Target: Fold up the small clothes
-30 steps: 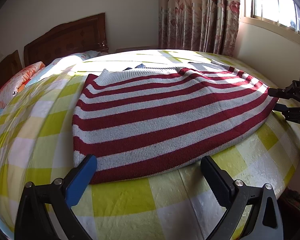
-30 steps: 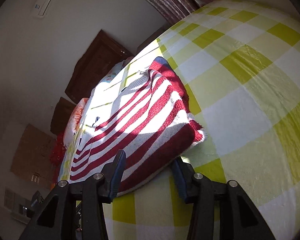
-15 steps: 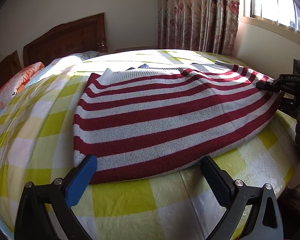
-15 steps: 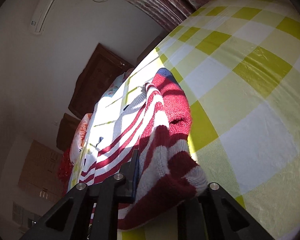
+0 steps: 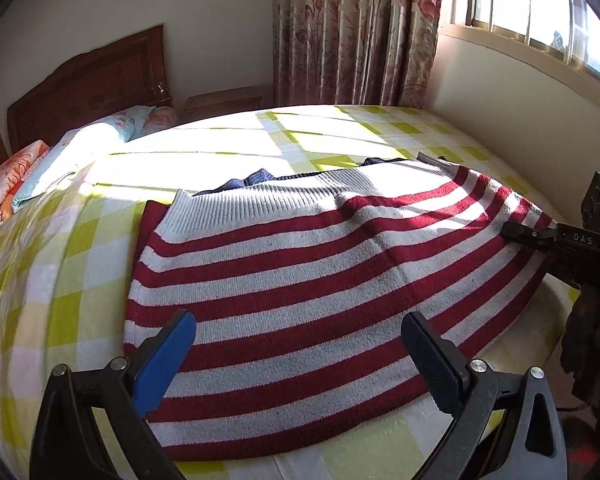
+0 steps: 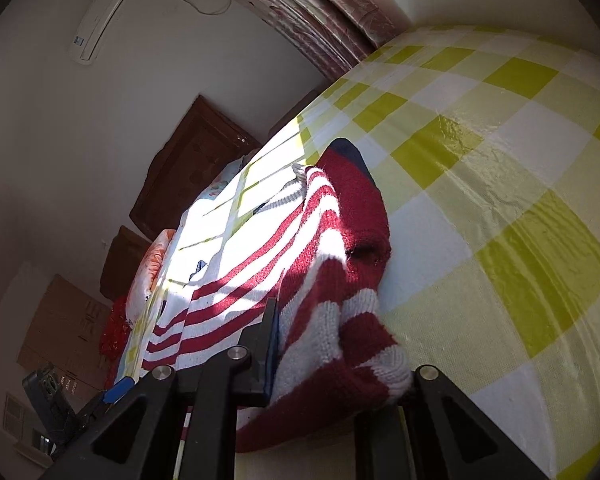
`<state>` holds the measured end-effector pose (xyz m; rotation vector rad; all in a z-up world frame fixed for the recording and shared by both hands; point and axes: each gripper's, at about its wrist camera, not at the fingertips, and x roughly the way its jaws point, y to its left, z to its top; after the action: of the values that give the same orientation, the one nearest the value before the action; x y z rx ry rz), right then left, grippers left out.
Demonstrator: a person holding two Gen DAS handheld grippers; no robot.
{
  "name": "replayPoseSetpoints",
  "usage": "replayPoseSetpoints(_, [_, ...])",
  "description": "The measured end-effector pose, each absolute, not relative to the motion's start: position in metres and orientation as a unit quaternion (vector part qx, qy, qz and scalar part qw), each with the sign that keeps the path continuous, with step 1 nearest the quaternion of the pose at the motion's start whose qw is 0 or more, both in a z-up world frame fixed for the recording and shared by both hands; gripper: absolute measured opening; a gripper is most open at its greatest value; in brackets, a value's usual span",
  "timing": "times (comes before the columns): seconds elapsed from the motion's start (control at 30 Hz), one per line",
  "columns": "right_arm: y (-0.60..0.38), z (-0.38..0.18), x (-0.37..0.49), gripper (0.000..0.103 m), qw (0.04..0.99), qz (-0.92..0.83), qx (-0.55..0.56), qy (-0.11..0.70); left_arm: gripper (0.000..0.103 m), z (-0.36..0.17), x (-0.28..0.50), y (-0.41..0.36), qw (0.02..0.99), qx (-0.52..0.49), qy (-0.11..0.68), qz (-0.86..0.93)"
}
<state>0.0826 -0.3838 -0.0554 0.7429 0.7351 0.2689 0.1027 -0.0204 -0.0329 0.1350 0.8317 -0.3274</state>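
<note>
From the left wrist camera, a red-and-white striped sweater [image 5: 300, 300] lies spread flat on a bed covered by a yellow-and-white checked sheet [image 5: 60, 280]. The left gripper [image 5: 300, 360] hovers over the sweater's near edge with its jaws spread wide and nothing between them; one finger pad is blue. At the right edge of this view the right gripper [image 5: 516, 232] pinches the sweater's far side, and the letters "DAS" are printed on its black arm. A wooden headboard [image 5: 88, 84], floral pillows [image 5: 16, 172] and floral curtains [image 5: 356, 32] stand beyond.

From the right wrist camera, the right gripper [image 6: 340, 364] has its jaws closed on a bunched fold of the sweater [image 6: 332, 280], raised off the checked sheet [image 6: 500, 200]. A wall air conditioner [image 6: 104, 16] hangs high; its label is too small to read. The left gripper's blue pad [image 6: 118, 390] shows low at left.
</note>
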Motion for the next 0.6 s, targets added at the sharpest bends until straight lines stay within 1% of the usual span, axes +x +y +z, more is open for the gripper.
replayPoseSetpoints(0.2, [-0.385,-0.058,0.084,0.015,0.860,0.124,0.347,0.353,0.103,-0.053,0.160,-0.066,0.889,0.107,0.433,-0.106])
replayPoseSetpoints(0.37, [-0.383,-0.055,0.084,0.016,0.864,0.118,0.339,0.353,0.103,-0.058,0.163,-0.047,0.883,0.069,0.451,-0.107])
replayPoseSetpoints(0.47, [-0.367,-0.031,0.081,0.016,0.894,0.106,0.286,0.329,0.103,-0.042,0.148,-0.017,0.898,-0.004,0.419,-0.130])
replayPoseSetpoints(0.6, [-0.307,0.021,0.083,0.016,0.939,0.115,0.145,0.290,0.103,-0.023,0.136,0.039,0.902,-0.118,0.388,-0.145])
